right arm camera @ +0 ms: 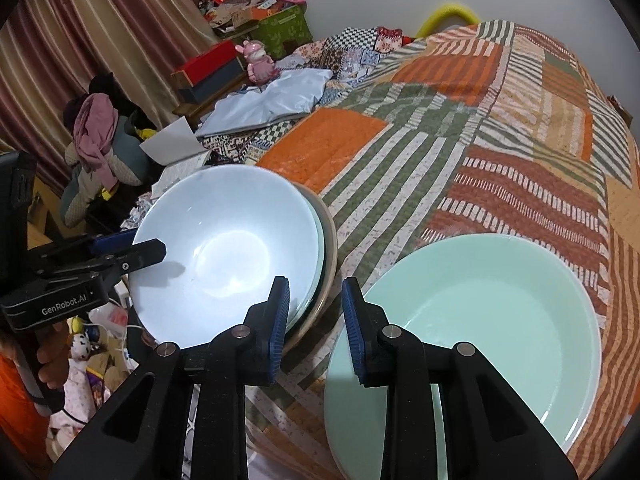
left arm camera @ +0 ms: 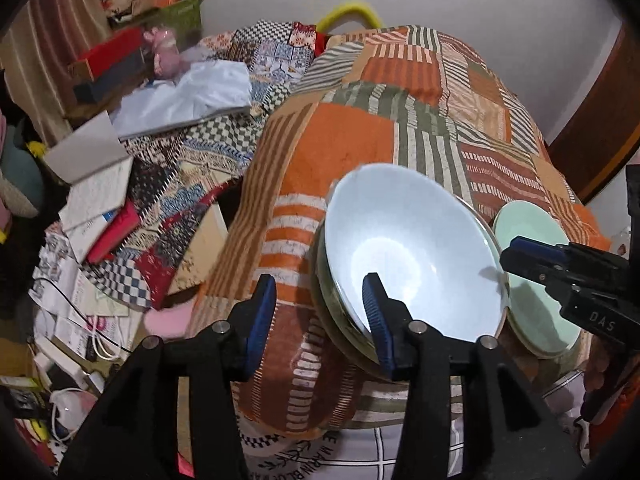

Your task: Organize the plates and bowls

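A pale blue bowl (left arm camera: 412, 252) sits on top of a short stack of bowls near the front edge of the quilt-covered surface; it also shows in the right wrist view (right arm camera: 228, 248). A mint green plate (right arm camera: 476, 328) lies to its right, small in the left wrist view (left arm camera: 532, 280). My left gripper (left arm camera: 320, 312) is open, its right finger over the bowl's near rim, its left finger outside. My right gripper (right arm camera: 316, 328) is open and empty, hovering between the bowl stack and the green plate. It also shows in the left wrist view (left arm camera: 532, 258).
The patchwork quilt (right arm camera: 460, 128) stretches back to a white wall. To the left are a white cloth (right arm camera: 276, 100), a pink toy (right arm camera: 258, 58), boxes, books (left arm camera: 96, 188), cables and floor clutter. Curtains (right arm camera: 80, 40) hang at far left.
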Demonstrator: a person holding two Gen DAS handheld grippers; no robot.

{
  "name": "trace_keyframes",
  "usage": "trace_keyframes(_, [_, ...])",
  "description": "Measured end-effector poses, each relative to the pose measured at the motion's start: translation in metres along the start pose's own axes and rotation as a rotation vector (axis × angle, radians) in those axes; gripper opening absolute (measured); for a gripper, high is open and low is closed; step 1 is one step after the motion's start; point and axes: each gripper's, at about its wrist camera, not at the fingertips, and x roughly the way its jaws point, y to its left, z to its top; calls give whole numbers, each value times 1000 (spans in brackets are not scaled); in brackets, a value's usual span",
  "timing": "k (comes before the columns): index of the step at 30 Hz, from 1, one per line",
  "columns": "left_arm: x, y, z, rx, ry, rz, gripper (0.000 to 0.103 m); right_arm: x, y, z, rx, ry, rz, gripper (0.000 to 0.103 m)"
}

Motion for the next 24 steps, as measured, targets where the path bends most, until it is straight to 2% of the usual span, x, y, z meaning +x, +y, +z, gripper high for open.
trace_keyframes(9, [24,6,-9,-57,67,-79,46,16,6,-1,-6,48,10,26])
trace_keyframes(17, [46,-2,-12,-47,123,-100,47,28,10,-1,-8,75,19,31])
trace_keyframes(24, [47,-8,-13,-27,93,-103,45,34,12,0,-20,67,-1,33])
